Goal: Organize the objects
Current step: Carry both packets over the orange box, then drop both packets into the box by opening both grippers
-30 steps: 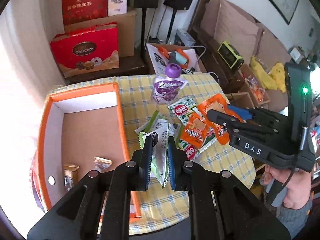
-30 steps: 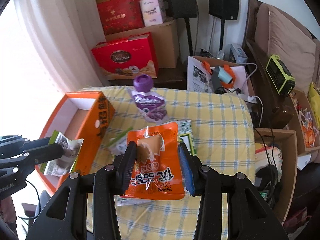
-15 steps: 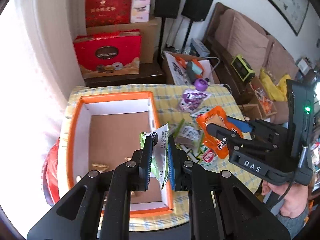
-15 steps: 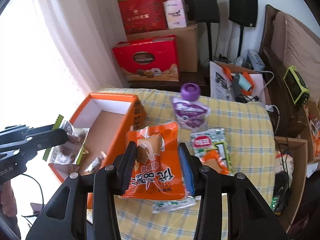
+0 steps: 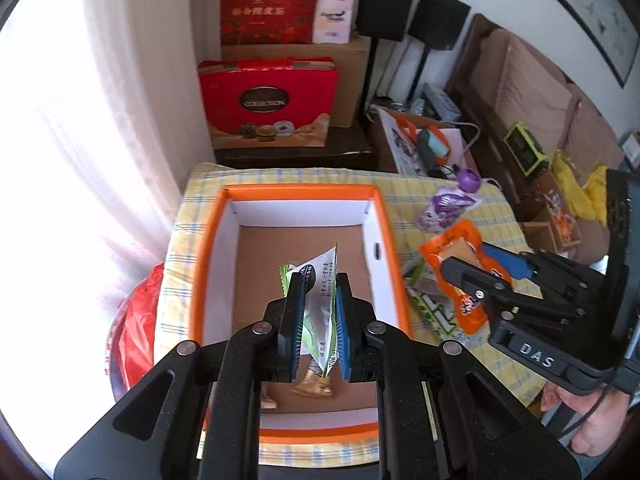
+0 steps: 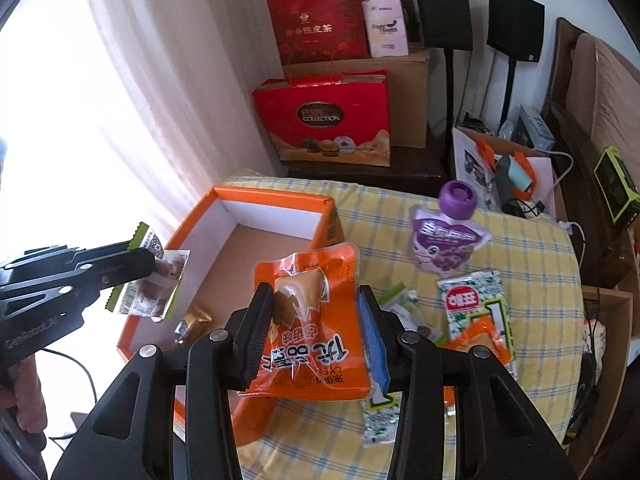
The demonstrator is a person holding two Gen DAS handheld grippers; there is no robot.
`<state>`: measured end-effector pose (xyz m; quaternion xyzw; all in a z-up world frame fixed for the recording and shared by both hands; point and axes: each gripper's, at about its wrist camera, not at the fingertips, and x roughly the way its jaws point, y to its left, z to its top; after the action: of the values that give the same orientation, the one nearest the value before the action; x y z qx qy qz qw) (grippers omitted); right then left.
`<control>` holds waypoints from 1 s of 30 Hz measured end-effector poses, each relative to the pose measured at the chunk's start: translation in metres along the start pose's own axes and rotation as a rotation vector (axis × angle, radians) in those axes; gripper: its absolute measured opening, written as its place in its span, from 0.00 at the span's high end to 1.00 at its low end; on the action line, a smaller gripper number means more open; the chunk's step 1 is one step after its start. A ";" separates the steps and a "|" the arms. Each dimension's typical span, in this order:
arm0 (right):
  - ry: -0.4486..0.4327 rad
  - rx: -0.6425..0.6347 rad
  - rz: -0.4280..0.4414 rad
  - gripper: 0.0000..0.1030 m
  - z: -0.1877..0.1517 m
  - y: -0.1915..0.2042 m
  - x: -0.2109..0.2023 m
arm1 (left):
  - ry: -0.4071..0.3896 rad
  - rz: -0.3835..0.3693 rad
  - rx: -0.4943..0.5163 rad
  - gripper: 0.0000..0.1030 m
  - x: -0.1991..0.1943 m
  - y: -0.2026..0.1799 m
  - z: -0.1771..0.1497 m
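My left gripper is shut on a green and white snack packet, which hangs over the inside of the orange-rimmed box. In the right wrist view the same left gripper holds that packet above the box. The right gripper is shut on an orange snack packet, just right of the box over the checked tablecloth. It shows in the left wrist view too, the right gripper with its orange packet. Two small wrapped sweets lie on the box floor.
A purple-capped drink pouch, a green and white packet and other wrappers lie on the yellow checked table. Red gift boxes, cartons and two speakers stand behind. A sofa and an open crate are on the right.
Both grippers have moved left with their packets. The left one went from above the table's loose snacks to above the box; the right one came up beside the box's right wall.
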<state>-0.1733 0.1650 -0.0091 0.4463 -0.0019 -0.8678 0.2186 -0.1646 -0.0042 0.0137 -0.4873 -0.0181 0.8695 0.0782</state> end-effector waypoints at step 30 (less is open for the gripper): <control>0.018 0.016 -0.006 0.56 0.017 0.041 0.046 | -0.039 0.044 -0.054 0.87 0.030 0.054 -0.006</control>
<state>-0.1941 0.1078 -0.0262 0.4558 -0.0057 -0.8643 0.2125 -0.1810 -0.0531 -0.0210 -0.4726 -0.0323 0.8795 0.0456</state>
